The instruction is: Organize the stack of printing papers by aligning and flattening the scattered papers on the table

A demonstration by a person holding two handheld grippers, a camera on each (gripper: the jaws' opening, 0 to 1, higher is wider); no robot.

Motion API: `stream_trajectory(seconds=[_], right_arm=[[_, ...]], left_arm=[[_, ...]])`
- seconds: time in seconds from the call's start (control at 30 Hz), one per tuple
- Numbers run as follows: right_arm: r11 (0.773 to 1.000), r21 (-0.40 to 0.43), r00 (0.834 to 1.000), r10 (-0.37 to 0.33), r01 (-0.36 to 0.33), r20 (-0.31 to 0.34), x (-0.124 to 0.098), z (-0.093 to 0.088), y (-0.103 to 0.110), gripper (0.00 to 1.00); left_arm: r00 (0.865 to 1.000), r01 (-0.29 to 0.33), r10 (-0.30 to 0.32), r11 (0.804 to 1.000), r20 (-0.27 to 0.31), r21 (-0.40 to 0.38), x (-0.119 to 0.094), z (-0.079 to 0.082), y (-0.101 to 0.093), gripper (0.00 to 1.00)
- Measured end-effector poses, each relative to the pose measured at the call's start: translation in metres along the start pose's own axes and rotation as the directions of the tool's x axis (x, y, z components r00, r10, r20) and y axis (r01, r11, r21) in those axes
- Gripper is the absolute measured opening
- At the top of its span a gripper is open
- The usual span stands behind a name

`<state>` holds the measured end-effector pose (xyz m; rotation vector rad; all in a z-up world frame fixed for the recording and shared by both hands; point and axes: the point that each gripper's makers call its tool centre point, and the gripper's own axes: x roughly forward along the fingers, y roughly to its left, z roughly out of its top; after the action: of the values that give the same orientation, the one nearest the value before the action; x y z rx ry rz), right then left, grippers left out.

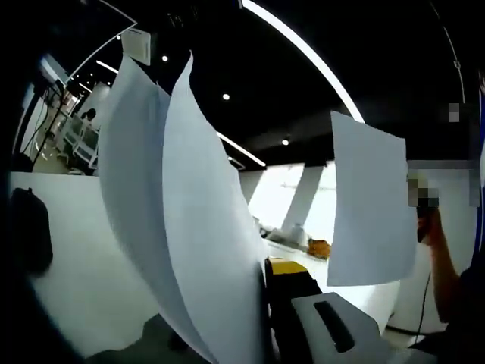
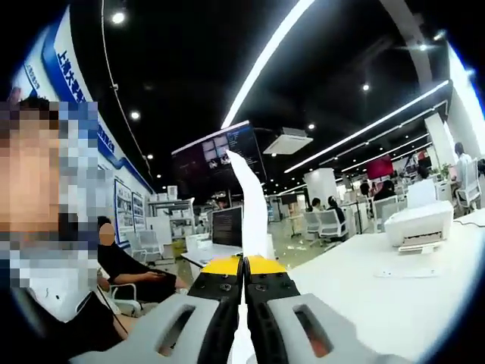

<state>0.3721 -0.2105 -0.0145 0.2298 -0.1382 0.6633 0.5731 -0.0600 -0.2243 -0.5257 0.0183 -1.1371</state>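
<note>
Both grippers clamp paper, held aloft.
Left gripper (image 1: 265,318) grips curled sheets (image 1: 182,227); right gripper (image 2: 244,303) pinches one sheet (image 2: 250,212) edge-on.

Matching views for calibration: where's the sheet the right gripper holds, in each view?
Left gripper view: likely the lone sheet right of centre, apart from the left gripper's bent sheets.
Right gripper view: the sheet edge-on at centre, clamped in the right gripper.
Shared: the ceiling light strip.
</note>
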Motion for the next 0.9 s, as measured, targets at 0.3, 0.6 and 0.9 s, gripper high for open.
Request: stream_trajectory(seconds=[0.3,0.6,0.9], right_arm=[[0.98,0.142,0.991,0.136,-0.136,0.014,0.003,-0.004,0.015,0.0],[0.986,0.162,0.988,0.056,-0.032,-0.143,0.011,-0.055,-0.029,0.0],[0.991,0.072,0.937,-0.079,0.11,-0.341,0.013,-0.128,-0.081,0.0]], left_arm=[[1.0,0.001,-0.001,1.0,0.002,0.001,0.0,0.0,0.0,0.09],[1.0,0.003,-0.003,1.0,0.006,-0.003,0.0,0.001,0.0,0.09],[1.0,0.003,-0.003,1.0,0.004,0.0,0.0,0.001,0.0,0.09]])
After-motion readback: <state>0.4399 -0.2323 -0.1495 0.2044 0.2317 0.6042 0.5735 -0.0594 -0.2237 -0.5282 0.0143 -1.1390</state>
